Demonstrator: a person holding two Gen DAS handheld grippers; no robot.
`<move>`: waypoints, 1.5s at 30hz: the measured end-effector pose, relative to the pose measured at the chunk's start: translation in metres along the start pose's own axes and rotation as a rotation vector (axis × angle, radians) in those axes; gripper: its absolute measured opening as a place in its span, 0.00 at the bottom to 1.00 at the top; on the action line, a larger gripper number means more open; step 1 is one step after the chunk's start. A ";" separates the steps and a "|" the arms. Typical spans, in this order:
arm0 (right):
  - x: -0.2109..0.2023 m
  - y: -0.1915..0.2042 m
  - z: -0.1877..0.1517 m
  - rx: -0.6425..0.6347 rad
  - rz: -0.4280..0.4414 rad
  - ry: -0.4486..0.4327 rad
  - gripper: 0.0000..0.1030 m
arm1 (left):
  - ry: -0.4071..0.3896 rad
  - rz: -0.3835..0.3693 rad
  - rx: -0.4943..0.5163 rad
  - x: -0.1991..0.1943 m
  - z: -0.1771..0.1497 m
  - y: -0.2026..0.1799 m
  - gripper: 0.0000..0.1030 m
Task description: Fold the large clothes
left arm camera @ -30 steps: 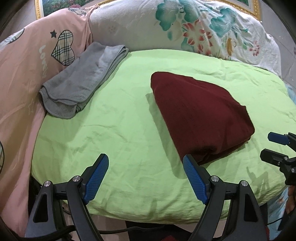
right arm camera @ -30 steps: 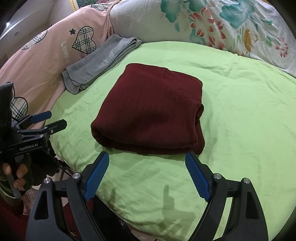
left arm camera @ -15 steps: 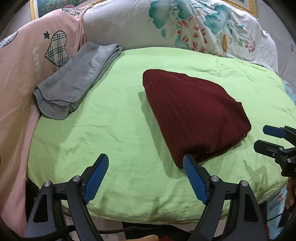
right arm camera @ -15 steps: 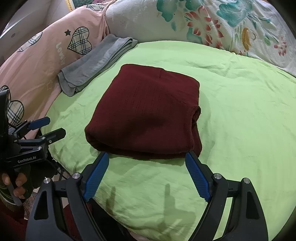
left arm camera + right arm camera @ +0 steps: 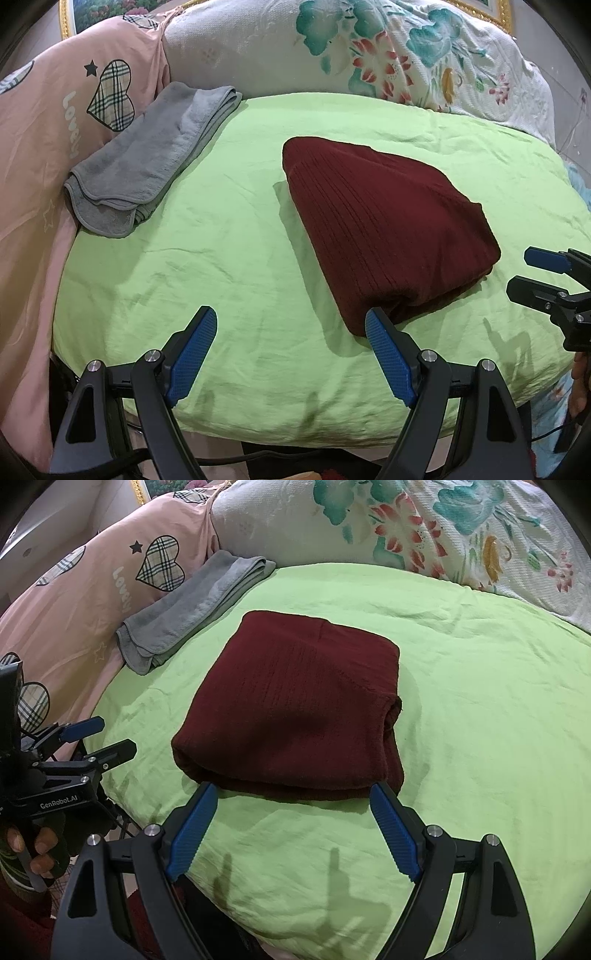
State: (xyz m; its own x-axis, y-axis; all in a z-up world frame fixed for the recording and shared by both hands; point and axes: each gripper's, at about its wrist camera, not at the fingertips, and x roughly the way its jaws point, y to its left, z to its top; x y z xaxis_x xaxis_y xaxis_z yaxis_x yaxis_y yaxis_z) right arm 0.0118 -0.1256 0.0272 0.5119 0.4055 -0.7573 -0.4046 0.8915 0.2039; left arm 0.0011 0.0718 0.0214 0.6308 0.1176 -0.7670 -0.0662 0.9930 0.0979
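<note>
A dark red knitted garment [image 5: 384,225] lies folded into a thick rectangle on the light green bed cover [image 5: 229,251]; it also shows in the right wrist view [image 5: 299,709]. My left gripper [image 5: 290,325] is open and empty, near the front left corner of the garment. My right gripper [image 5: 293,797] is open and empty, just in front of the garment's near folded edge. Each gripper shows in the other's view: the right gripper [image 5: 532,273] at the right edge, the left gripper [image 5: 101,736] at the left edge, both off the garment.
A folded grey towel [image 5: 147,162] lies at the back left, against a pink quilt [image 5: 44,122] with plaid hearts. A white floral quilt [image 5: 369,55] is bunched along the back. The bed's front edge [image 5: 295,435] drops off below my left gripper.
Both grippers have moved slightly closer to the garment's near edge. Both stay open. The garment has not moved.
</note>
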 end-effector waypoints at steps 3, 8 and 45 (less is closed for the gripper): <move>0.000 0.001 0.000 0.000 0.001 -0.001 0.82 | -0.001 -0.001 -0.001 0.000 0.000 0.000 0.81; 0.001 0.004 0.000 -0.001 -0.003 0.000 0.82 | -0.002 -0.007 -0.002 0.000 0.000 0.000 0.81; -0.001 0.007 0.002 0.008 0.000 -0.007 0.82 | -0.014 -0.011 0.021 -0.005 0.000 -0.008 0.81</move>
State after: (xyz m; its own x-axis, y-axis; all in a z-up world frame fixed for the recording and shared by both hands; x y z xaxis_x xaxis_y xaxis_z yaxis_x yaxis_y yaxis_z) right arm 0.0101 -0.1196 0.0303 0.5174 0.4069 -0.7528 -0.3984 0.8931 0.2089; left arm -0.0013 0.0630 0.0240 0.6425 0.1066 -0.7588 -0.0428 0.9937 0.1034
